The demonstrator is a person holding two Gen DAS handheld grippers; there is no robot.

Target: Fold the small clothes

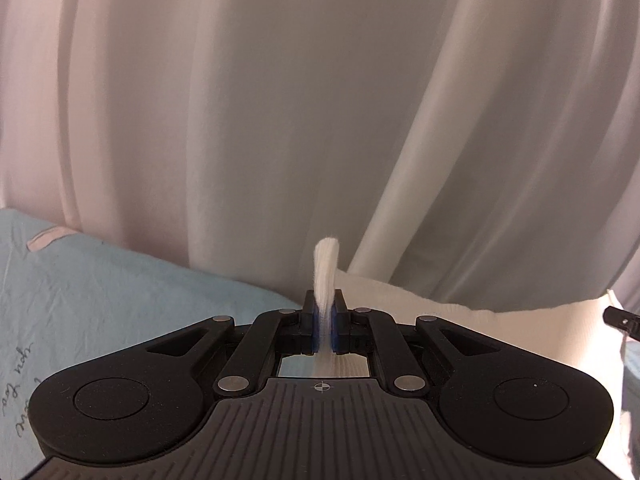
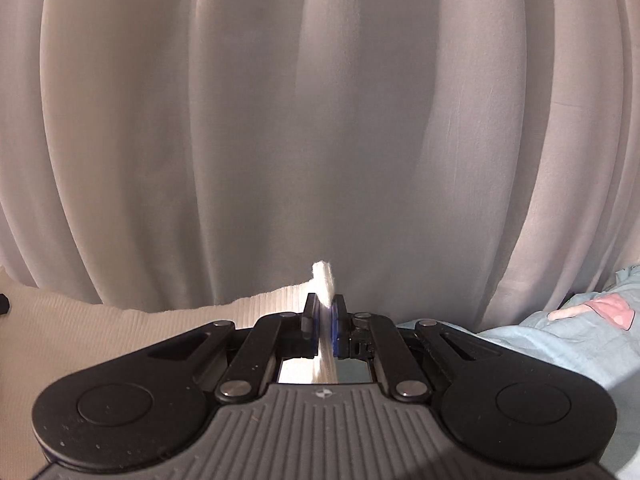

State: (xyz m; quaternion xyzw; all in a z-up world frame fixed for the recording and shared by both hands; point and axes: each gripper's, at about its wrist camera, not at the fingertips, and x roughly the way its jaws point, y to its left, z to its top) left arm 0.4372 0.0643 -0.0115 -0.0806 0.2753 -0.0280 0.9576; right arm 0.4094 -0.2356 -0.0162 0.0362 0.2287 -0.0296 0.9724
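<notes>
Before pale curtains (image 1: 280,100), both tools pinch a ribbed white garment (image 1: 460,320).

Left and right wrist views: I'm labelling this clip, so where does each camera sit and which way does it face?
Left wrist: rides behind the left claw, facing pale pleated curtains; its jaws pinch the white ribbed knit garment.
Right wrist: rides behind the right claw, facing the same curtains; it pinches that garment.
Shared: curtains, garment, light blue bedsheet. The right claw's tip shows in the left view.
</notes>
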